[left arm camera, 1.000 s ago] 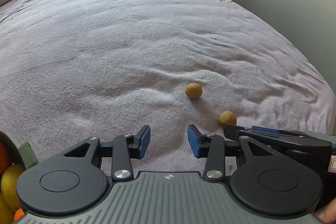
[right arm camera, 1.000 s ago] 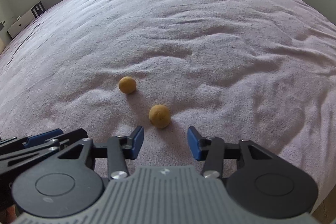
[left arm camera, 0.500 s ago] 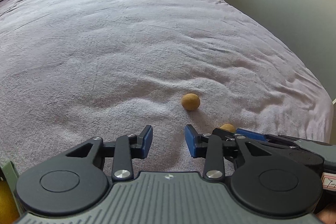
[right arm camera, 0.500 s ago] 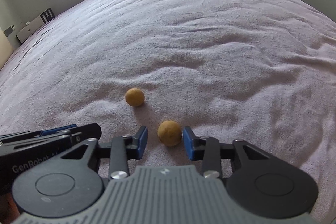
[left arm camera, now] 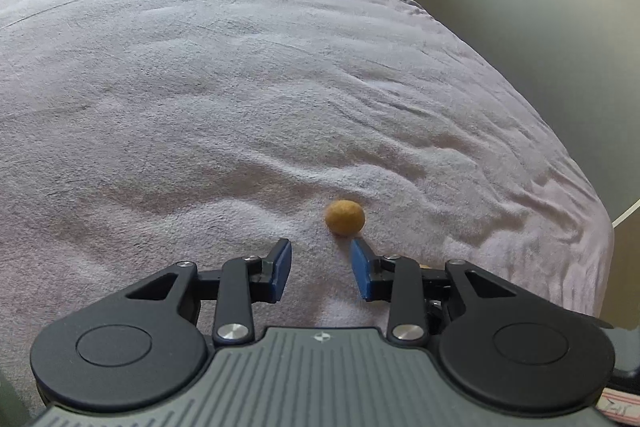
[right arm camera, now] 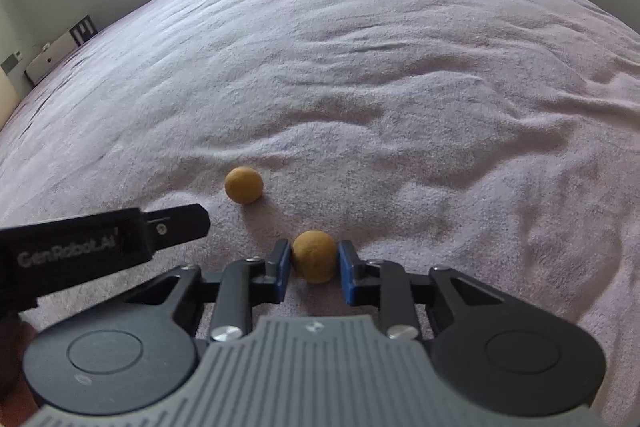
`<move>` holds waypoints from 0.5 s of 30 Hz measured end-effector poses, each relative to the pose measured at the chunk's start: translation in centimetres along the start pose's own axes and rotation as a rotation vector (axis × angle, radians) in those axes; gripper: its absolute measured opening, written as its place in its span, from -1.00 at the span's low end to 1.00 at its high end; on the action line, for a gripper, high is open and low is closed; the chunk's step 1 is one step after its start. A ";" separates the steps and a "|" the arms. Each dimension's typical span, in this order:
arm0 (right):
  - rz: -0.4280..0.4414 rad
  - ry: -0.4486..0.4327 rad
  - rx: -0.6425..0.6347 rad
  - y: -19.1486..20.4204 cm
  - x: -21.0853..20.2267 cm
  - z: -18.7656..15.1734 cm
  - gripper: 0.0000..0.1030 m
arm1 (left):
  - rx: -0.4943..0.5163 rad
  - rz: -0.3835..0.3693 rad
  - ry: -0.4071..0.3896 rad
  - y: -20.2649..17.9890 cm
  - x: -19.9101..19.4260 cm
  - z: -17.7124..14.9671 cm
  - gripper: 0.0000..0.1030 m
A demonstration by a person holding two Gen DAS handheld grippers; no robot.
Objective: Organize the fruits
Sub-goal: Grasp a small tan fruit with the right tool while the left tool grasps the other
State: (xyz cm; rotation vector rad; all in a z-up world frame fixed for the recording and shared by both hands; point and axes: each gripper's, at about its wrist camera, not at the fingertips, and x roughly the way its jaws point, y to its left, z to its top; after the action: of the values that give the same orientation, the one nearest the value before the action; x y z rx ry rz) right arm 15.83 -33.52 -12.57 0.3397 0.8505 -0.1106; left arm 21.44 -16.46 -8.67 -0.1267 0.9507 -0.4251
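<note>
The right gripper [right arm camera: 314, 261] pinches the near fruit [right arm camera: 314, 255] on the blanket [right arm camera: 360, 87]. The far fruit [left arm camera: 345, 217] lies just ahead and slightly right of the left gripper [left arm camera: 320, 265], whose narrow jaws hold nothing; being round, it needs no alignment.

Our grippers share black linkage arms, silver pivot screws, ribbed grey housings and blue pads [left arm camera: 280, 269]. At the right-wrist frame's left edge, our left gripper [right arm camera: 100, 247] bears pale "GenRobot.AI" lettering.

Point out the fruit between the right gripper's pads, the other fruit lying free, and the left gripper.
Gripped fruit [right arm camera: 314, 255]: right wrist view, its front.
Free fruit [right arm camera: 243, 184]: right wrist view, its middle.
Left gripper [left arm camera: 320, 269]: left wrist view, between fingertips.
</note>
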 end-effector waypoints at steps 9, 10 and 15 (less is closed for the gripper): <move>-0.058 -0.037 0.031 -1.1 0.1 0.5 -0.57 | 0.043 -0.014 -0.004 -1.2 2.6 0.6 -0.23; -0.057 -0.037 0.037 -1.1 0.2 0.5 -0.57 | 0.053 -0.009 0.001 -1.4 3.0 0.6 -0.23; -0.052 -0.032 0.033 -1.0 0.7 0.5 -0.57 | 0.054 0.003 -0.017 -1.4 3.8 0.6 -0.23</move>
State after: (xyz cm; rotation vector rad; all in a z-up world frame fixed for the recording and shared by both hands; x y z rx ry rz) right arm 16.36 -34.60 -13.04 0.3456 0.8270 -0.1779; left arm 23.47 -19.34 -10.78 -0.0802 0.9217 -0.4457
